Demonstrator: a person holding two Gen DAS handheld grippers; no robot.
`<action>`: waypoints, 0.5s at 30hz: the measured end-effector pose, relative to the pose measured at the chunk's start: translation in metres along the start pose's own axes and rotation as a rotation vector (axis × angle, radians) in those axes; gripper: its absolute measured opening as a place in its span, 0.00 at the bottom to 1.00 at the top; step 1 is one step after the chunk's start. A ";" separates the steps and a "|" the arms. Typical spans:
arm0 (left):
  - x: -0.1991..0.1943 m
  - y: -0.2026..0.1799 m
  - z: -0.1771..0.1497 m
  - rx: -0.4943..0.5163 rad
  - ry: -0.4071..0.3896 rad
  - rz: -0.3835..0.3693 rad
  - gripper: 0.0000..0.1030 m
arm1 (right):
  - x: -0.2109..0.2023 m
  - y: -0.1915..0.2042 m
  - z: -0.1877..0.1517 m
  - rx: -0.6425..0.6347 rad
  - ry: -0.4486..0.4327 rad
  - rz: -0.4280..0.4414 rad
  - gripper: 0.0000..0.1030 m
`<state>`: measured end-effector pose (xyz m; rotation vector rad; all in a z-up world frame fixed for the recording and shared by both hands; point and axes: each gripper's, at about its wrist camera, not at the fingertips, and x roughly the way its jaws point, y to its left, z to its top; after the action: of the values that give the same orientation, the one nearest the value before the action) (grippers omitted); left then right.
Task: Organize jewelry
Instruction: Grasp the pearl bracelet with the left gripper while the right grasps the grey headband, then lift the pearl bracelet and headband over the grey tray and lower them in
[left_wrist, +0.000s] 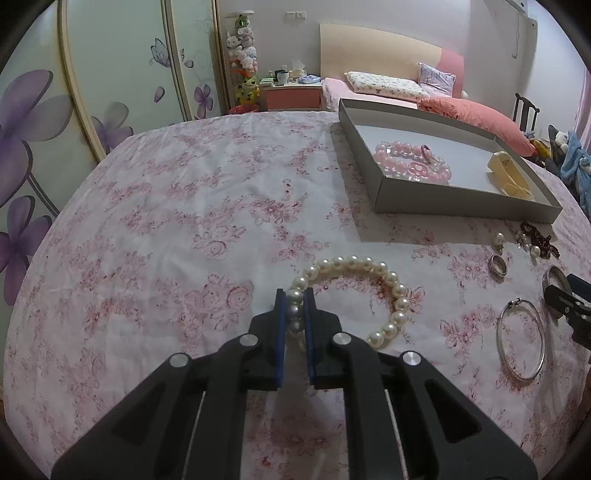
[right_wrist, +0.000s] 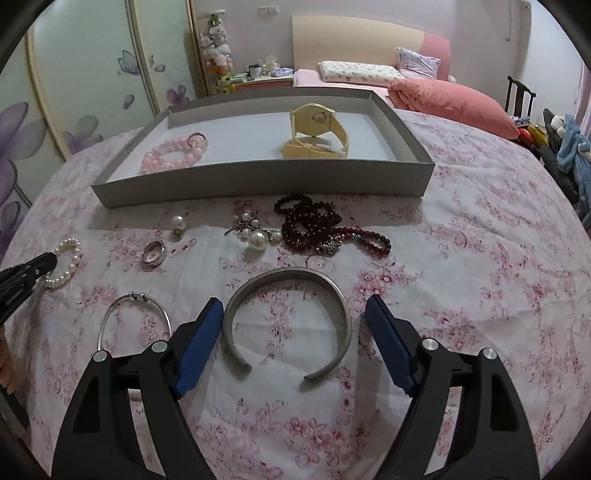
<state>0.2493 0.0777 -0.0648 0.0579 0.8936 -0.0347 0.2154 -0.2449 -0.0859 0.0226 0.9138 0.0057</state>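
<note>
The grey tray sits at twelve o'clock on the floral bedspread, already holding a pink bead bracelet and a cream watch. The open metal cuff lies between the spread fingers of the right gripper, untouched; closing on it looks next. The left gripper pinches the pearl bracelet at its nine o'clock side (ready, I judge, to lift towards the tray at one o'clock).
</note>
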 end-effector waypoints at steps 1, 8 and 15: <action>0.000 0.000 0.000 0.000 0.000 0.000 0.10 | -0.001 0.001 -0.001 -0.005 0.000 -0.004 0.77; 0.000 0.000 0.000 -0.001 0.000 0.000 0.10 | -0.009 -0.002 -0.008 -0.032 -0.010 0.002 0.66; -0.004 0.003 -0.004 -0.030 -0.006 -0.018 0.10 | -0.021 -0.018 -0.015 0.020 -0.050 0.047 0.65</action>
<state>0.2439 0.0813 -0.0641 0.0216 0.8885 -0.0380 0.1902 -0.2632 -0.0789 0.0620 0.8630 0.0394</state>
